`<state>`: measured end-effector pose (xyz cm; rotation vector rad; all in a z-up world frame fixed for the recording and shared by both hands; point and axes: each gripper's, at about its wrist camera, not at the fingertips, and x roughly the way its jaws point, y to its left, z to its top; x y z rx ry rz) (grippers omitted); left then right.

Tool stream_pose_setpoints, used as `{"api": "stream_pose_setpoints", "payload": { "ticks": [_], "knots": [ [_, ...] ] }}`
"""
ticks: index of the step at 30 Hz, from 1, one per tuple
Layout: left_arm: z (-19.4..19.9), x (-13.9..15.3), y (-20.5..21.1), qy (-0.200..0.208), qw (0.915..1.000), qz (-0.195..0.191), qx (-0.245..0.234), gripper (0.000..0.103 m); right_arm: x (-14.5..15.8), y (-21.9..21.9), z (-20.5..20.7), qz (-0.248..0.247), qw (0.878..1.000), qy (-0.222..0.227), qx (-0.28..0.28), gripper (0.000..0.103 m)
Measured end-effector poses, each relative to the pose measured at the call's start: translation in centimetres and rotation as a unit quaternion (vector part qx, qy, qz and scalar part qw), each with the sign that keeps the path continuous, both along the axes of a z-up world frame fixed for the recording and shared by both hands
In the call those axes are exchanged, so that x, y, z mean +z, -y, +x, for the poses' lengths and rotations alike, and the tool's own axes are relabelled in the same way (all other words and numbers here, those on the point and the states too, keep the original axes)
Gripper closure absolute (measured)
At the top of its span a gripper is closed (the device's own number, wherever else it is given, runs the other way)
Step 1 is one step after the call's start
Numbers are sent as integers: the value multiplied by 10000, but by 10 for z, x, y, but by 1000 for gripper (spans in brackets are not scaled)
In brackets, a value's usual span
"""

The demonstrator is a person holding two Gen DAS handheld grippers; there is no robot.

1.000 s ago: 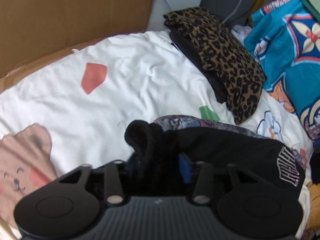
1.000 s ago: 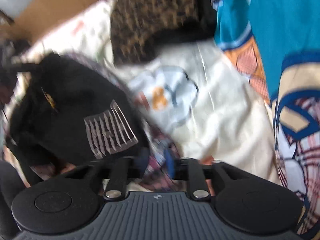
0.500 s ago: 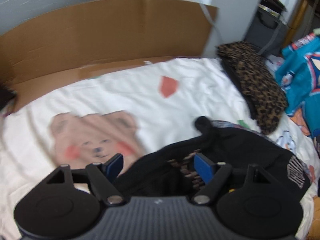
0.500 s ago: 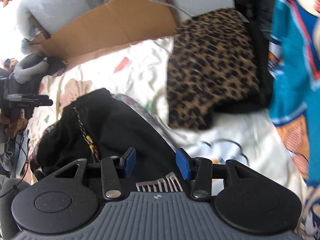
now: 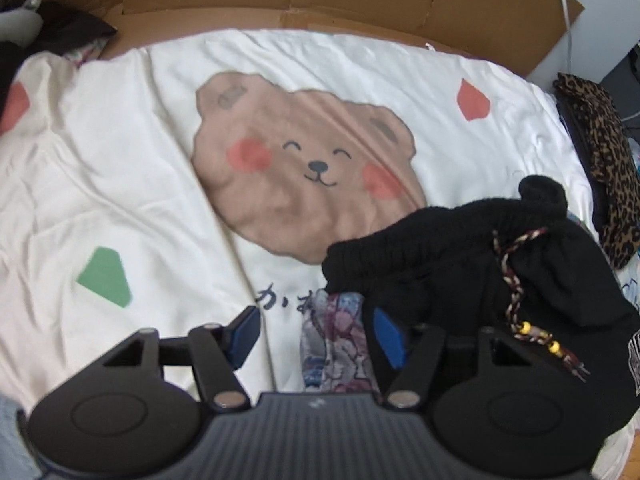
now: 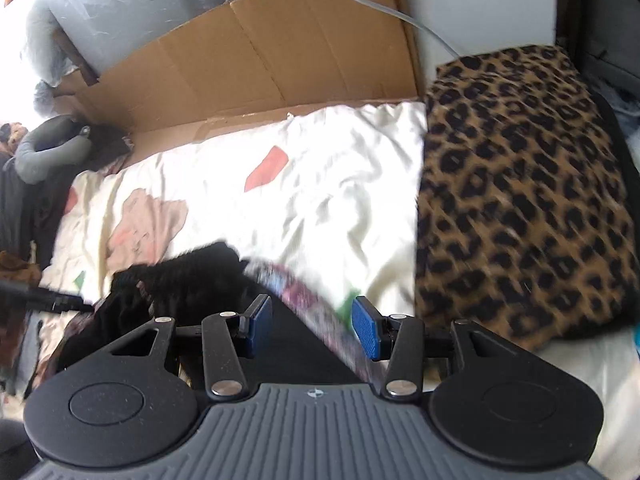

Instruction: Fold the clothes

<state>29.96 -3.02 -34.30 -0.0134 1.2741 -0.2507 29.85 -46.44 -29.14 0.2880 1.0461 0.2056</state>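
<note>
Risk: beaded braided drawstring point(image 5: 516, 280) at 3 o'clock snags left gripper point(image 5: 316, 334); jaws apart, empty. Right gripper point(image 6: 312, 326) jaws apart over bunched black knit garment point(image 5: 460, 264); loose bundle may unroll.

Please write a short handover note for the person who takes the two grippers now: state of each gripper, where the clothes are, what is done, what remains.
Left gripper: open, holding nothing. Right gripper: open, empty.
Black garment, with braided drawstring, lies bunched on the white bear-print sheet, over a patterned cloth. Leopard-print garment lies folded at the far right.
Done: leopard piece.
Left: spread and fold the black garment, then the patterned one.
</note>
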Motion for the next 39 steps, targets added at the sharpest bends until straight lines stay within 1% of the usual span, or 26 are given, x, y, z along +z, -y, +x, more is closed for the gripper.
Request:
{"api": "stream_pose_setpoints", "payload": {
  "ticks": [3,6,7,10,13,14,15,16,18,20,21,24,28,31,32,33,35,38,39],
  "knots": [
    [-2,-10,-5,-105,9995,-179,219,52,-17,-11,20,25,10000,-32,-90,51],
    [-2,-15,-14,-59,9963,-428,739,57,-33,-20,33,-6,9996,-120,-250,51],
    [-3,-17,-15,-65,9948,-535,870,60,-37,-24,36,-64,9996,-119,-263,51],
    [-15,-23,-16,41,9886,-967,1153,60,-47,-33,44,-216,9994,-132,-248,51],
    [-32,-35,-23,131,9811,-1235,1482,61,-59,-43,50,-457,9987,-212,-110,51],
    [-38,-37,-25,205,9779,-1336,1597,62,-63,-46,52,-515,9984,-231,-96,51],
    [-43,-36,-25,264,9764,-1374,1645,63,-68,-49,53,-558,9981,-244,-105,51],
    [-46,-35,-23,291,9778,-1327,1595,65,-73,-52,54,-601,9978,-257,-113,51],
    [-50,-32,-15,360,9840,-1099,1355,66,-78,-57,52,-622,9976,-258,-151,51],
    [-52,-29,-12,365,9872,-984,1202,67,-82,-64,49,-646,9976,-228,-130,51],
    [-52,-27,-14,355,9875,-973,1188,68,-83,-68,46,-666,9976,-201,-48,51],
    [-50,-18,-24,447,9841,-1073,1343,71,-88,-77,36,-678,9973,-247,114,51],
    [-43,-14,-25,540,9849,-967,1330,71,-89,-81,25,-697,9969,-246,268,50],
    [-37,-21,-15,468,9875,-901,1205,68,-84,-77,22,-624,9972,-287,310,47],
    [-35,-24,-12,445,9882,-871,1180,66,-82,-76,21,-599,9972,-301,324,46],
    [-35,-27,-8,439,9888,-840,1150,64,-80,-74,20,-575,9973,-315,338,46],
    [-36,-30,-2,479,9907,-744,1031,63,-76,-72,18,-526,9974,-343,366,46],
    [-36,-29,9,455,9960,-411,648,65,-71,-67,15,-453,9974,-385,408,45],
    [-35,-29,11,409,9967,-361,603,70,-69,-66,14,-428,9974,-399,422,45]
  ]
}}
